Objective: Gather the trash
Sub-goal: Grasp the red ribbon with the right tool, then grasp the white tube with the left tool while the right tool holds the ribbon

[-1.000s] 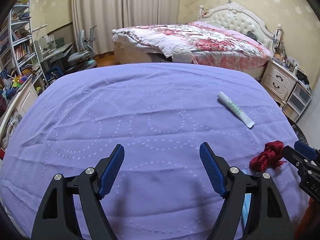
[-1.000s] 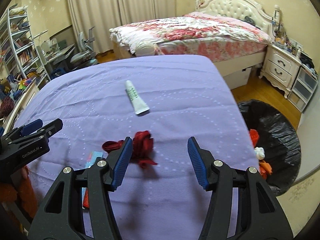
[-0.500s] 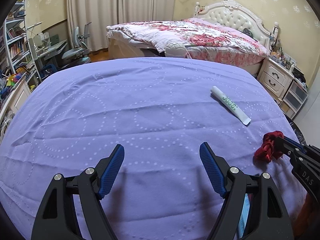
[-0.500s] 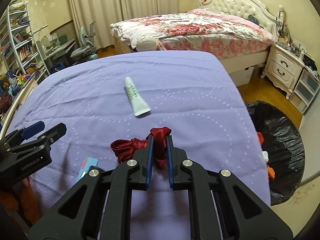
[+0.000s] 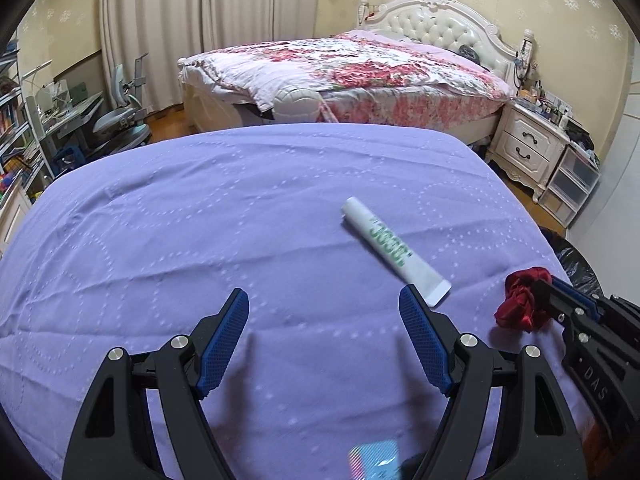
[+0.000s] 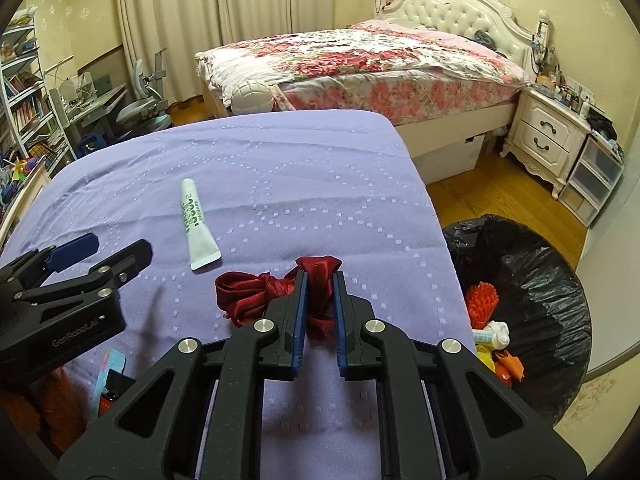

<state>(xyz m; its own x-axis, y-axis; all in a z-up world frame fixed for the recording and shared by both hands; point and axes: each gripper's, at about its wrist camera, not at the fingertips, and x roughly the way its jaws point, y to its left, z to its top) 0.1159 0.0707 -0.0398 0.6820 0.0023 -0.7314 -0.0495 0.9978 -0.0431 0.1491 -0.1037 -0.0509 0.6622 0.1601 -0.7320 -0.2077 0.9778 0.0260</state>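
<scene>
Right tongs (image 6: 318,280) clench the red ribbon (image 6: 256,292) on the purple desk (image 6: 280,184); left tongs (image 5: 324,312) gape empty. Some trash is in the bin (image 6: 540,264); the tube (image 6: 196,226) remains.

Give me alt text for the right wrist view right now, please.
The right tool is shut on a red ribbon lying on a purple bedspread. A white tube lies beyond it, the open left tool reaches in from the left, and a black-lined bin with trash stands beside the bed at right.
</scene>
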